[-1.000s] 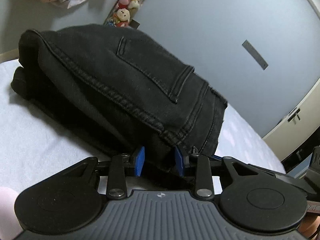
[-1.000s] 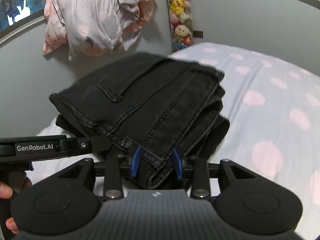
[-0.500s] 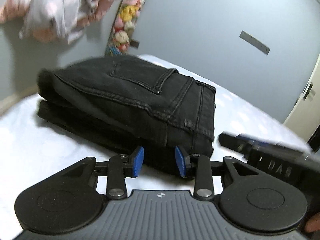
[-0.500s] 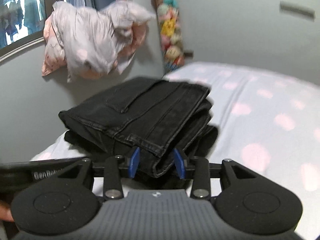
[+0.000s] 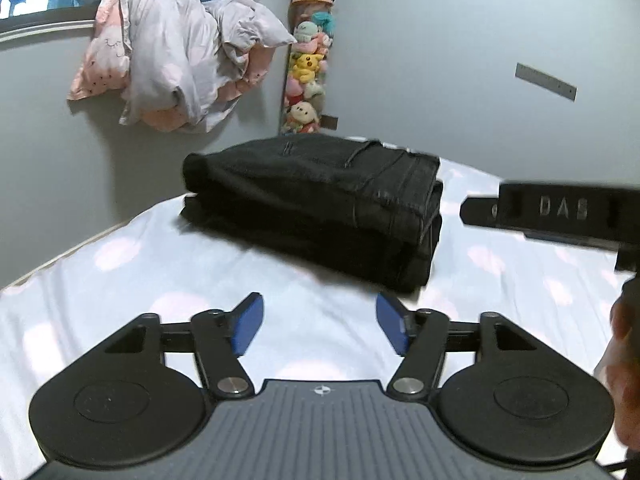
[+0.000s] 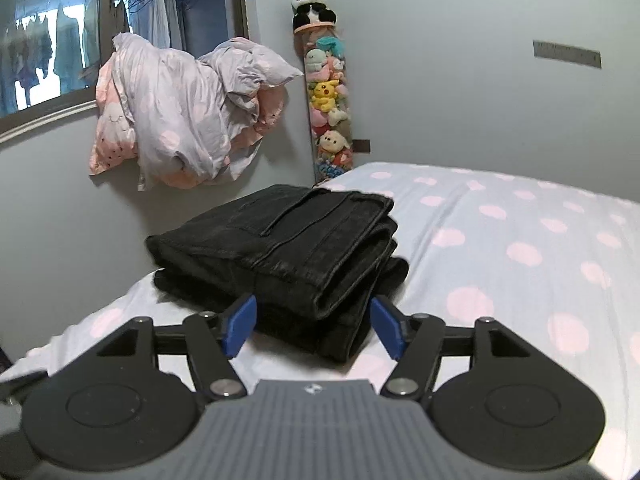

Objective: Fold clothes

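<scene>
A pair of black jeans (image 5: 316, 204) lies folded in a thick stack on the bed, near the wall. My left gripper (image 5: 319, 304) hangs well short of the stack, its jaws opening, with only bed sheet between the blue pads (image 5: 248, 322). In the right wrist view the jeans (image 6: 280, 248) are closer. My right gripper (image 6: 312, 310) has its jaws opening too. The stack's near corner shows between its pads (image 6: 240, 322), and they do not press on it. The right gripper's body (image 5: 560, 208) and a hand (image 5: 624, 360) show at the right of the left wrist view.
The bed sheet (image 6: 520, 248) is pale with pink dots and stretches away to the right. A crumpled duvet and pillow (image 6: 180, 120) sit on the window ledge behind the jeans. A column of plush toys (image 6: 328, 92) stands in the wall corner.
Both grippers were shut on the jeans' near edge. They have let go, opened wider and drawn back and up, leaving the folded stack on the bed.
</scene>
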Demonstrator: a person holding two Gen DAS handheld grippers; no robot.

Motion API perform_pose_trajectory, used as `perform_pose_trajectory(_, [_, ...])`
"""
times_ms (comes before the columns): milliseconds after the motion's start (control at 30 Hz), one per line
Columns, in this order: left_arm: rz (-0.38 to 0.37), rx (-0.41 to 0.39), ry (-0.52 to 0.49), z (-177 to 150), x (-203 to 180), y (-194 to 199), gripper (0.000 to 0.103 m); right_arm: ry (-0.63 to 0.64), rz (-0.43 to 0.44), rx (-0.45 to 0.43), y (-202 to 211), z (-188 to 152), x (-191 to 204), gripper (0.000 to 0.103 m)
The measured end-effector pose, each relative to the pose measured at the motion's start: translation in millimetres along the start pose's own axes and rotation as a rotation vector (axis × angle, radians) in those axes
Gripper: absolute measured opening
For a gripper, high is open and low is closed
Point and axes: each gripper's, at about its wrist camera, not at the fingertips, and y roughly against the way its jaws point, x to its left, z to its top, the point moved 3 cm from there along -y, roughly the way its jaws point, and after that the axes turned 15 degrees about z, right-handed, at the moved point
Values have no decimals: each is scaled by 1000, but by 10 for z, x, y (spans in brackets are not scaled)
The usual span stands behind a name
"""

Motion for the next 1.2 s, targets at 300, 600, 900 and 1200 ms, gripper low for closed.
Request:
perform_pose_trajectory(300, [22,-77,-54,-80,20,528,87,55,-38,-33,648,-239,308,71])
perform_pose_trajectory(600, [130,-185,-54,88,191,1083,98,27,-106,-86,1391,-424,488,76])
perform_pose_trajectory(900, [70,-102,-65,55,386,1399,98,-21,-162,-92,1978,-520,788,80])
perform_pose_trajectory(1200, [6,-60,-119,-79,503,1588,98,-4,-204,-93,2346,-678,1206,81])
